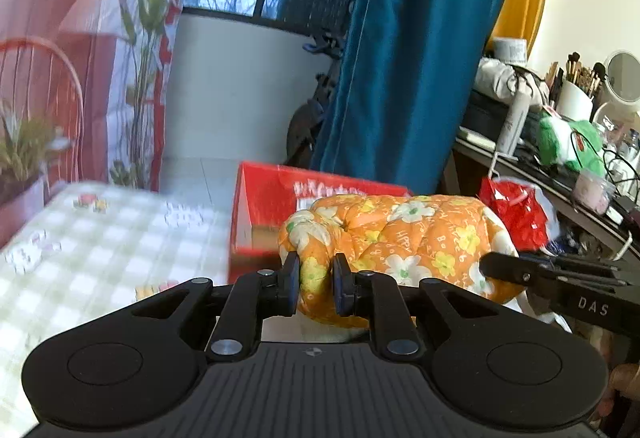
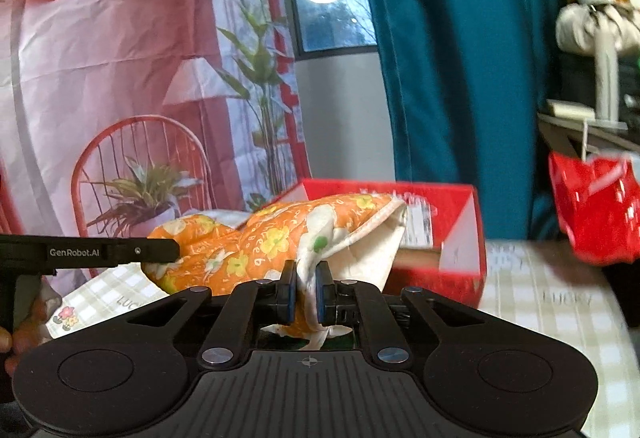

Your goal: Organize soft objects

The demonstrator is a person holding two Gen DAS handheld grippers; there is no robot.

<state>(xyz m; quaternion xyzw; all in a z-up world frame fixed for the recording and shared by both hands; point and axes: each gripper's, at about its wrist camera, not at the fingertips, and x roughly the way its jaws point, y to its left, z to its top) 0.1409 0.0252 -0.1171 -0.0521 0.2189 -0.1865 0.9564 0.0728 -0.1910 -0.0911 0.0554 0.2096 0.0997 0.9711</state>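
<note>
An orange quilted cloth with white and yellow flowers [image 1: 400,234] hangs bunched above the checked table, held from both ends. My left gripper [image 1: 316,284] is shut on its thick left fold. In the right wrist view the same cloth [image 2: 256,238] shows its white lining at the right, and my right gripper [image 2: 306,292] is shut on its thin edge. The right gripper's black body [image 1: 560,282] reaches in from the right in the left wrist view; the left gripper's body [image 2: 88,250] reaches in from the left in the right wrist view.
An open red box [image 2: 444,222] stands on the green-checked tablecloth [image 1: 100,246] right behind the cloth. A red plastic bag [image 1: 516,214] hangs at the right by a cluttered dresser [image 1: 560,142]. A teal curtain [image 1: 416,50] and a printed backdrop [image 2: 120,58] stand behind.
</note>
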